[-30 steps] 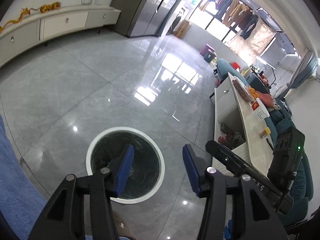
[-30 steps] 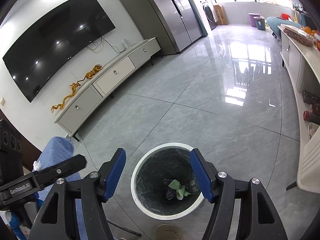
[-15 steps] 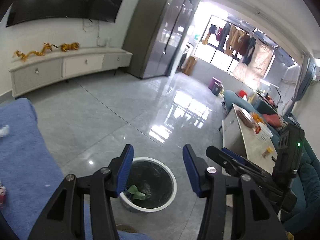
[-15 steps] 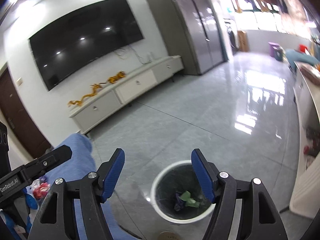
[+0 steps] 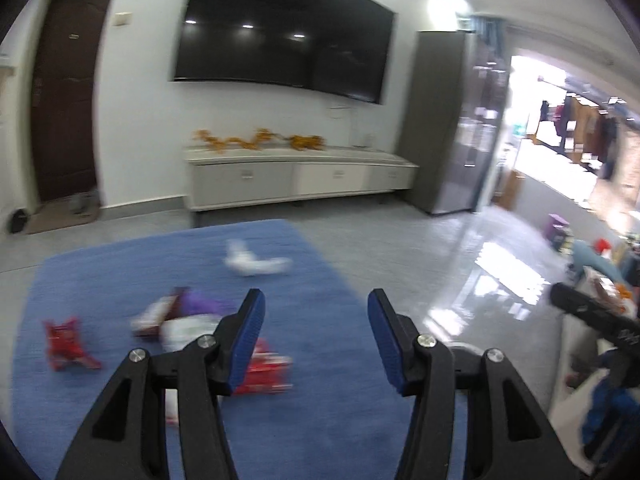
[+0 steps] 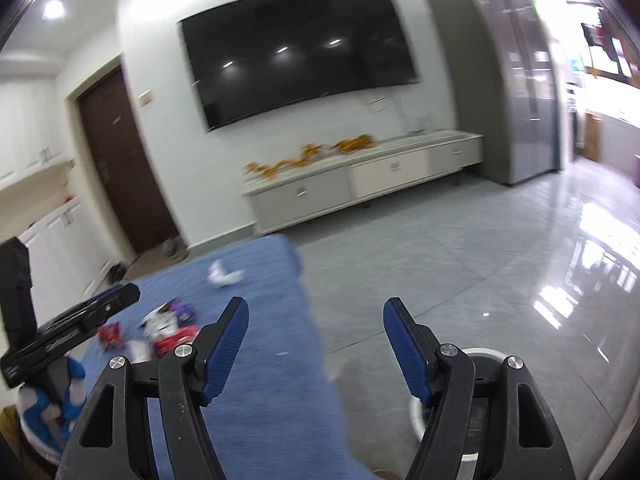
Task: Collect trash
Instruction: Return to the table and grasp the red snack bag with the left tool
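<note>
Trash lies on a blue cloth surface (image 5: pixel 312 420): a crumpled white paper (image 5: pixel 256 264), a purple and white wrapper (image 5: pixel 188 310), a red wrapper (image 5: pixel 66 344) at the left and a red packet (image 5: pixel 264 372) under my left finger. My left gripper (image 5: pixel 316 336) is open and empty above the cloth. My right gripper (image 6: pixel 316 348) is open and empty over the cloth's right edge (image 6: pixel 312 360). The white-rimmed bin (image 6: pixel 476 404) stands on the floor behind my right finger, mostly hidden. The same trash shows blurred in the right wrist view (image 6: pixel 168 328).
A white TV cabinet (image 5: pixel 296 178) and a wall TV (image 5: pixel 280 32) stand at the back, a brown door (image 5: pixel 60 92) at the left, a grey fridge (image 5: pixel 448 120) at the right. The glossy tile floor (image 6: pixel 500 272) stretches right. The other gripper's body (image 6: pixel 60 332) is at the left.
Both views have swung up and left from the bin and floor to the blue cloth with trash and the TV wall. Both grippers stay open and empty.
</note>
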{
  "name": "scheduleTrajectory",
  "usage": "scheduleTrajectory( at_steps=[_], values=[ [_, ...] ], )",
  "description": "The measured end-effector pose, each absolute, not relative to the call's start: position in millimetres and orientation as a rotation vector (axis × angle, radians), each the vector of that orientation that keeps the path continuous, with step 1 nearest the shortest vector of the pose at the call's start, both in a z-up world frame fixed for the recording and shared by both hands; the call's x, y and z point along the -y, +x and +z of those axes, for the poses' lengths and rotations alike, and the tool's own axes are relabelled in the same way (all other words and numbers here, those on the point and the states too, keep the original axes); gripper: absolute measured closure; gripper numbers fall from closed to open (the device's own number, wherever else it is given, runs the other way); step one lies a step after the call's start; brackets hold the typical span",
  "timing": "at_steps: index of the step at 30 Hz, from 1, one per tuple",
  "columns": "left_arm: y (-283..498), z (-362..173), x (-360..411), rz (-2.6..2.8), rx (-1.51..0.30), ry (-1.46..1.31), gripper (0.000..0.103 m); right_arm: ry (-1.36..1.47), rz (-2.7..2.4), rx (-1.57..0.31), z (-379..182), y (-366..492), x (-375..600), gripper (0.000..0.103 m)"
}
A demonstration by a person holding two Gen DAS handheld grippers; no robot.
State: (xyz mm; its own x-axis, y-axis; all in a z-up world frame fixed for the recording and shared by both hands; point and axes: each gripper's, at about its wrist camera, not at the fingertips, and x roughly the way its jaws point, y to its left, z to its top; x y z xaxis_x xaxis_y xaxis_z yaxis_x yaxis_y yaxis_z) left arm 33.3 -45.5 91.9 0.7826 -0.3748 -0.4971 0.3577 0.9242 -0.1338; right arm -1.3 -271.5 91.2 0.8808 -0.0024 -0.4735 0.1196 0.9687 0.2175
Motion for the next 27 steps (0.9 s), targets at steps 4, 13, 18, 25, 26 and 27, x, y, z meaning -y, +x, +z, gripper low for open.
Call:
scheduleTrajectory(
  at_steps=[4,13,18,25,26,27],
  values=[
    [56,66,-34,-0.184,-0.581,-0.037,0.051,0.203,0.05,-0.563,74,34,228,0.035],
    [96,16,-135,0.048,-0.657,-0.068,0.046,0.054,0.244,-0.724,26,104,134,0.035],
    [117,-6,-143,0.047,-0.709,-0.077,0.046,-0.049,0.301,-0.783,3,132,99,0.035],
    [129,-26,-145,0.048,-0.759,-0.111,0.047,-0.122,0.344,-0.822,-15,155,77,0.045],
    [128,-27,-147,0.047,-0.762,-0.118,0.047,-0.124,0.348,-0.828,-18,158,76,0.05],
    [128,-29,-150,0.045,-0.765,-0.129,0.047,-0.125,0.353,-0.833,-21,158,75,0.052]
  ],
)
